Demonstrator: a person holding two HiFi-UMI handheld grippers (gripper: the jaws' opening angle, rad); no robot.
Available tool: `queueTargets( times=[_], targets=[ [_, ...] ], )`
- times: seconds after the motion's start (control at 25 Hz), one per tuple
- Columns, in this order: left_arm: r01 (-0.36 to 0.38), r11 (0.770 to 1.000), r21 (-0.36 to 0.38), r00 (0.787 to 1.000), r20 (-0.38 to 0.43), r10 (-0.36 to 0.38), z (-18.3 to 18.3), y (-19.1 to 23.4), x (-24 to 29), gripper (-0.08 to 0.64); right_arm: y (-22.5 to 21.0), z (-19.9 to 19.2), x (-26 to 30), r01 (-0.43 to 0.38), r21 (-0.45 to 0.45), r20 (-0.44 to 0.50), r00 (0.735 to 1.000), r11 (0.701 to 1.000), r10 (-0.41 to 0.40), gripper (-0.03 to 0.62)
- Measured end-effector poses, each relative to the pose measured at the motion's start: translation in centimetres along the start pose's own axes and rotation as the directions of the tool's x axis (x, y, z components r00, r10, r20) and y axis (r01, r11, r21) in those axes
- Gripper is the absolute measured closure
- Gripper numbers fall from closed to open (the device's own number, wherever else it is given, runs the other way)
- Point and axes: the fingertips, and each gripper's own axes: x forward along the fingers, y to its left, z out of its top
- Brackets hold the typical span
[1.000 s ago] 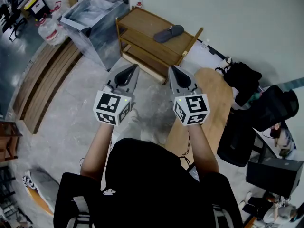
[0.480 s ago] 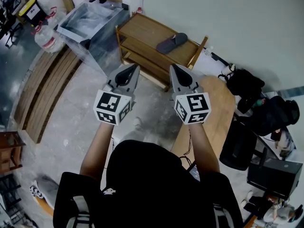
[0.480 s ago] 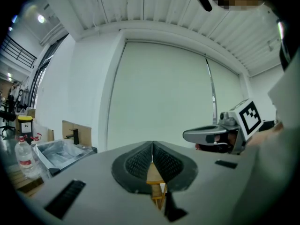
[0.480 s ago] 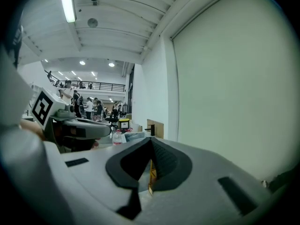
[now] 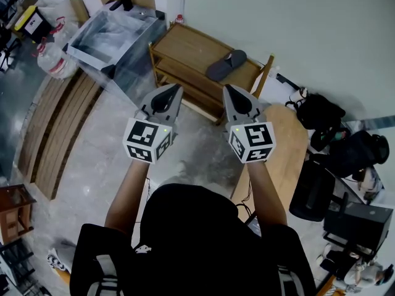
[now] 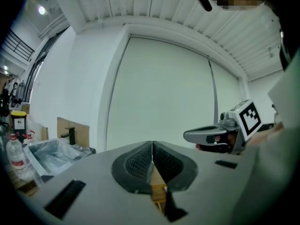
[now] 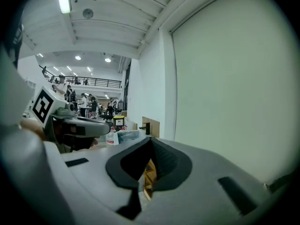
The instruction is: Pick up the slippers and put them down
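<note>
Wood rack [image 5: 185, 47] nr pale wall [image 5: 321, 29], grey concrete flr [image 5: 99, 165]

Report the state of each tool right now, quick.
Left grey tool: closed, holding nothing.
Right grey tool: closed, holding nothing.

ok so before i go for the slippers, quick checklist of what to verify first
1. Target found: the grey slippers lie on the top shelf of the wooden rack: ok.
2. Left gripper empty: jaws together, nothing between them: ok.
3. Right gripper empty: jaws together, nothing between them: ok.
4. Jaws open for a grasp: both are shut: not ok.
5. Grippers at the slippers: both stop short of the rack in the head view: not ok.
6. One slipper or a stacked pair: cannot tell.
</note>
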Motion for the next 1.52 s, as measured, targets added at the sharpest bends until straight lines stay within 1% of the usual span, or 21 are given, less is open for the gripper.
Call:
queueTargets(
  times=[0.12,0.24,0.32,0.64,1.12,1.52],
  targets=[
    [0.008,1.0,-0.004,1.0,-0.008,-0.008,-0.4,1.5,0.7,0.554,-0.2,-0.2,1.4,0.009,0.0,-0.005,1.0,1.0,-0.009,0.592],
    [-0.004,1.0,-0.02,1.0,-0.009,0.004,-1.0,2.7,1.3,0.554,-0.5,-0.6,2.3,0.016,0.001,-0.014,1.0,1.0,-0.016,0.592],
    [-0.013,0.999,-0.031,1.0,-0.011,0.013,-1.3,3.1,1.7,0.554,-0.8,-1.1,2.7,0.022,0.003,-0.023,0.999,1.0,-0.022,0.592],
    [-0.003,0.999,-0.052,0.999,-0.039,0.001,-2.1,4.3,4.5,0.554,-2.8,-2.1,4.9,0.026,0.027,-0.045,0.999,0.999,-0.025,0.592],
    [0.004,0.999,-0.052,0.997,-0.082,-0.008,-3.1,4.6,12.2,0.554,-8.9,-3.8,9.5,0.009,0.057,-0.061,0.998,0.998,-0.005,0.592],
    [-0.008,0.997,-0.081,0.992,-0.127,-0.002,-5.3,5.6,18.0,0.554,-13.6,-6.3,13.1,-0.005,0.079,-0.119,0.993,0.997,0.014,0.592]
  ],
)
